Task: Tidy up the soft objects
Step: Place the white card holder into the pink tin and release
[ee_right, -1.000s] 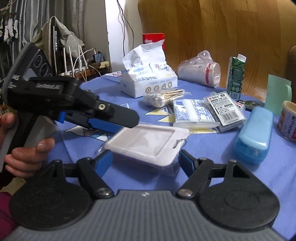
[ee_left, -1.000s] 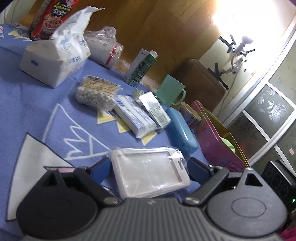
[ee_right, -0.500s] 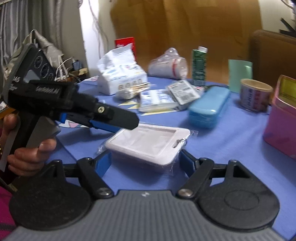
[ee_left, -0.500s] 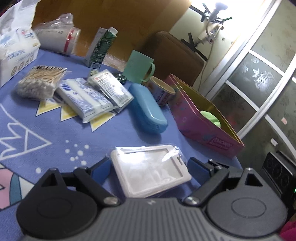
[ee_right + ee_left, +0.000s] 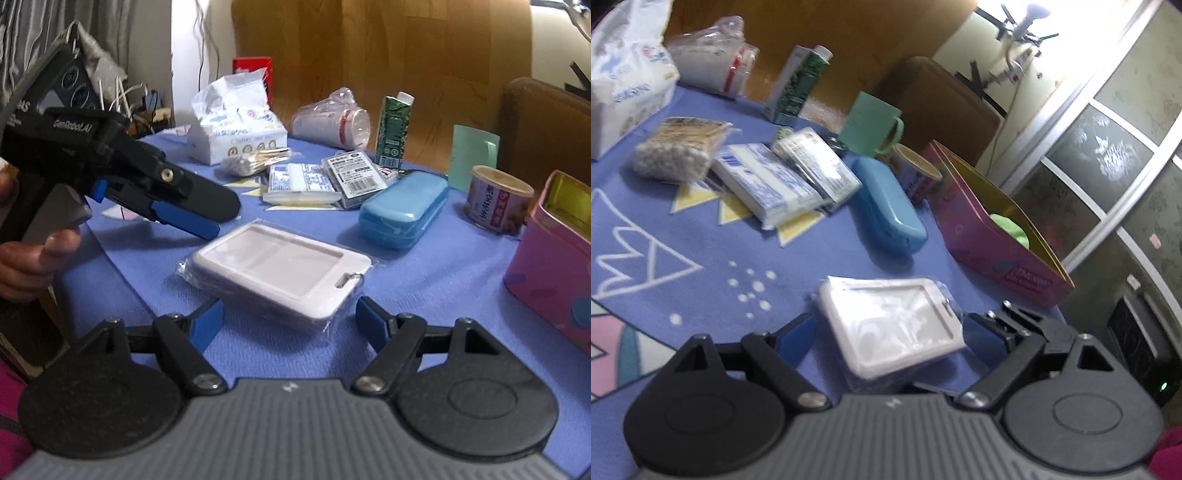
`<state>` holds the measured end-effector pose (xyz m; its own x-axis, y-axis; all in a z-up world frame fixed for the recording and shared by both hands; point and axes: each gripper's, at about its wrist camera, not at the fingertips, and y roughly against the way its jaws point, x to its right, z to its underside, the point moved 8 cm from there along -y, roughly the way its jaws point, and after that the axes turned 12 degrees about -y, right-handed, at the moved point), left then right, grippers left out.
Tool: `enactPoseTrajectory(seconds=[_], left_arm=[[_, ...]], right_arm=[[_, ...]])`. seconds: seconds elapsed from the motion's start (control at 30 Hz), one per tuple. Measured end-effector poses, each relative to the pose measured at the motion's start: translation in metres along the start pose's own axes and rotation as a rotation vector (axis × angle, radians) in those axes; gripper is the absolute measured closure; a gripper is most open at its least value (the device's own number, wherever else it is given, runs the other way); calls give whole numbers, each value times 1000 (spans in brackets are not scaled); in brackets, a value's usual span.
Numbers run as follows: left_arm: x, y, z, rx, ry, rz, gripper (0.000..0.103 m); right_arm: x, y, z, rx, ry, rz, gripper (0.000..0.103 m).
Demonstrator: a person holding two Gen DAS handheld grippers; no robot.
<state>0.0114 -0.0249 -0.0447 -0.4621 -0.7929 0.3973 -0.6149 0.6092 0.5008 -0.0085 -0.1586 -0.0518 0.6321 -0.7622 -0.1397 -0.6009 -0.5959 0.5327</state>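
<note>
A green carton point(image 5: 393, 129) stands upright at the far edge of the blue tablecloth point(image 5: 424, 295). A mint mug point(image 5: 873, 123) is positioned behind a labelled tin can point(image 5: 496, 199). A blue hard case point(image 5: 404, 208) lies near the can. Frosted glass panels point(image 5: 1108, 147) are visible beyond the table.

Right gripper point(image 5: 290, 319) jaws wide, pads either side of white plastic-wrapped card holder point(image 5: 280, 267), not touching. Left gripper point(image 5: 192, 216) at holder's left edge, held by hand point(image 5: 27, 258). Blue hard case point(image 5: 404, 208) beyond; pink tin box point(image 5: 550, 258) at right, on blue tablecloth point(image 5: 443, 288).
</note>
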Motion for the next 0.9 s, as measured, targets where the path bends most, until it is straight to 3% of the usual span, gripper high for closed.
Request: enactPoseTrajectory(seconds=[0.1,0.3,0.4,0.63,0.9], left_arm=[[5,-3,0,4,-37,-38,16],[13,3,-14,24,-56,-18,19],[29,-2,-32,37,-123,-20,19],[91,-43,-90,76,-296,45,19],[163,-129,-130,55,-431,109,18]], right_arm=[[-3,-4,-3,1,-4,10,24],[6,5,-7,56,-44,54,43],[12,16,-13,112,-56,81,44],[56,62,-40,295,-70,254,44],[140,111,-47,379,-169,471,44]])
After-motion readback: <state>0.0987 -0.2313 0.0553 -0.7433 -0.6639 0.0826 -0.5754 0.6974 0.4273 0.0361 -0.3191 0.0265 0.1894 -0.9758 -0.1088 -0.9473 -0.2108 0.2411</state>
